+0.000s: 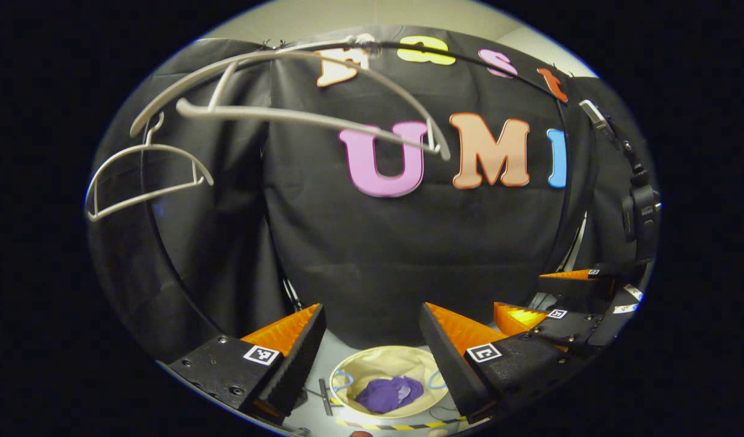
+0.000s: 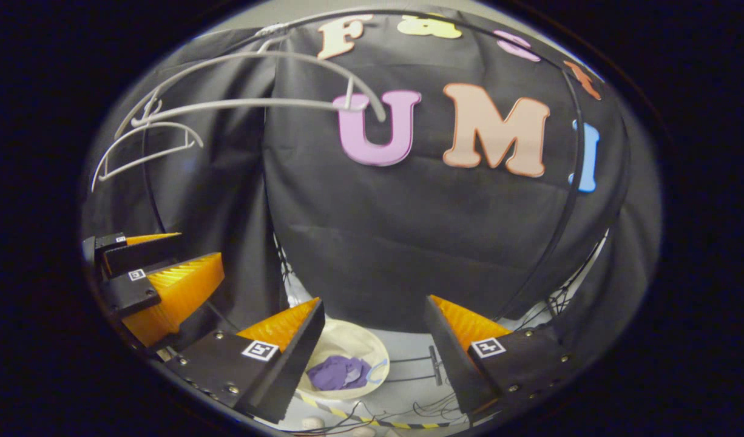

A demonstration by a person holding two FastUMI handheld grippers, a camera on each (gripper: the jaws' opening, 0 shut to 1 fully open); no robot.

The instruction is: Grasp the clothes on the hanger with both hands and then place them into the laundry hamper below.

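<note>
A purple garment lies crumpled inside the round cream hamper on the floor below. In the right gripper view the same garment sits in the hamper. Two bare white hangers hang from the rail at upper left, seen also as hangers in the right gripper view. My left gripper is open, high above the hamper, with nothing between its fingers. My right gripper is open too and holds nothing. The right gripper shows at the right of the left gripper view, the left gripper at the left of the right gripper view.
A black curved rail frames the booth. A camera mount hangs at the right. Yellow-black tape and loose cables lie on the grey floor near the hamper.
</note>
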